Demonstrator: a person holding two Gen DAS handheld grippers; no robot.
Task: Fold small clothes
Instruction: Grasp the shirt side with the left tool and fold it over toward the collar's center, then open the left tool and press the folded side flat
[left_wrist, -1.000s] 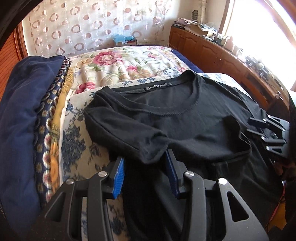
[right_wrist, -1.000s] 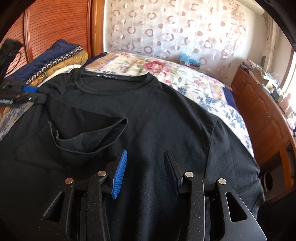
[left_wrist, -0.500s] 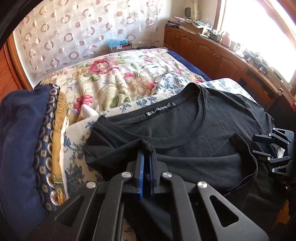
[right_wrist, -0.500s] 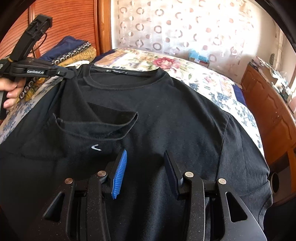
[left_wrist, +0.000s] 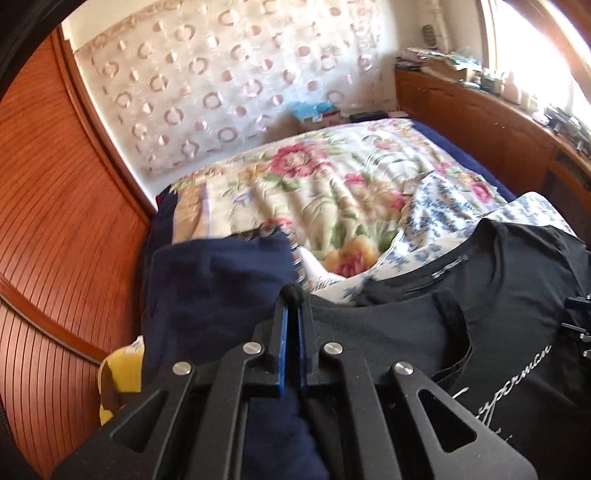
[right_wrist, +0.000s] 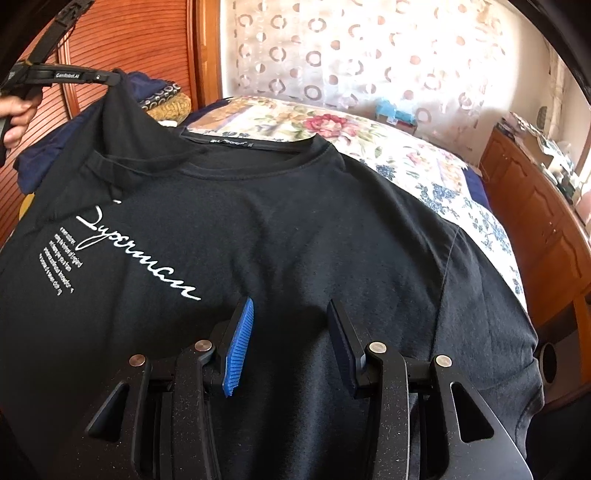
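A black T-shirt lies spread across the bed, collar at the far end and hem toward the near edge, its white script print showing on the left half. That flat spread is what a fold needs: a body smoothed out with only the edges left to bring in.

The left gripper is clenched on the shirt's left sleeve, a small nub of black cloth showing at the tips of its blue pads. From the right wrist view it holds that corner up and out to the far left, so the cloth rises in a taut ridge from the chest to the pinch. Lifting it this way seems meant to free the sleeve from the body and carry it into a side fold.

The right gripper is released, jaws wide apart, low over the middle of the shirt; whether it touches the cloth I cannot tell. Its place suggests it is ready to pin the body.

A navy folded pile sits just left of the shirt.
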